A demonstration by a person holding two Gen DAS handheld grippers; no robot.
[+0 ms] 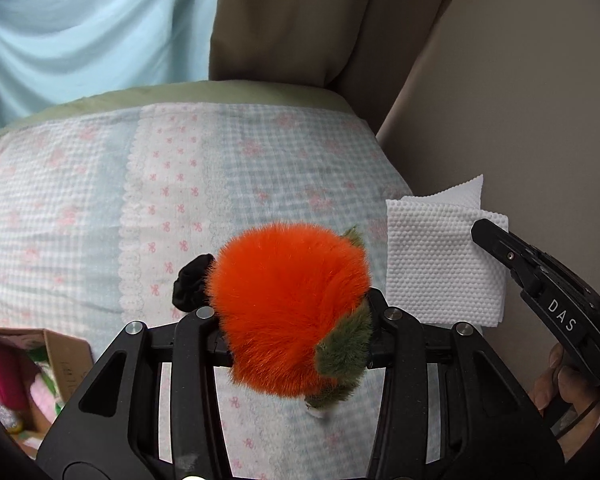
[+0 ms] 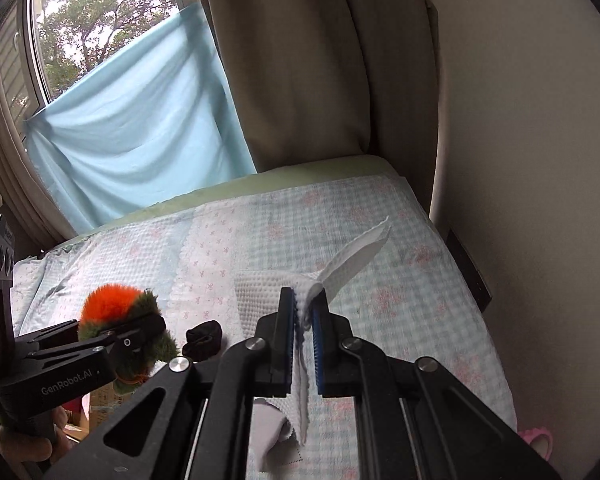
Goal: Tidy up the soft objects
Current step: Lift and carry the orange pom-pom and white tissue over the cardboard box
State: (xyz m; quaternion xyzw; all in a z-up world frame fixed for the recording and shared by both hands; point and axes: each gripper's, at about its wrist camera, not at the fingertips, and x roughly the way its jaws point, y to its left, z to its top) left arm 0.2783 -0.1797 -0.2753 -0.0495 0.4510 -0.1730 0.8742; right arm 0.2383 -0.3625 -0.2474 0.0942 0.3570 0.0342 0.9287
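My left gripper (image 1: 296,312) is shut on a fluffy orange plush with green leaves (image 1: 288,312) and holds it above the quilted bed cover (image 1: 100,200). The plush also shows in the right wrist view (image 2: 112,300), held in the left gripper (image 2: 140,334). My right gripper (image 2: 305,312) is shut on a white textured paper towel (image 2: 352,256), which hangs folded between the blue pads (image 2: 318,344). In the left wrist view the towel (image 1: 440,256) hangs at the right, beside the right gripper (image 1: 500,240). A black scrunchie (image 1: 190,284) lies on the cover behind the plush; it also shows in the right wrist view (image 2: 204,338).
A cardboard box (image 1: 60,356) with pink and green soft items sits at the lower left off the bed. A blue cloth (image 2: 140,120) and beige curtain (image 2: 300,60) hang behind the bed. A wall (image 2: 520,160) borders the bed's right side. A pink item (image 2: 536,440) lies at the lower right.
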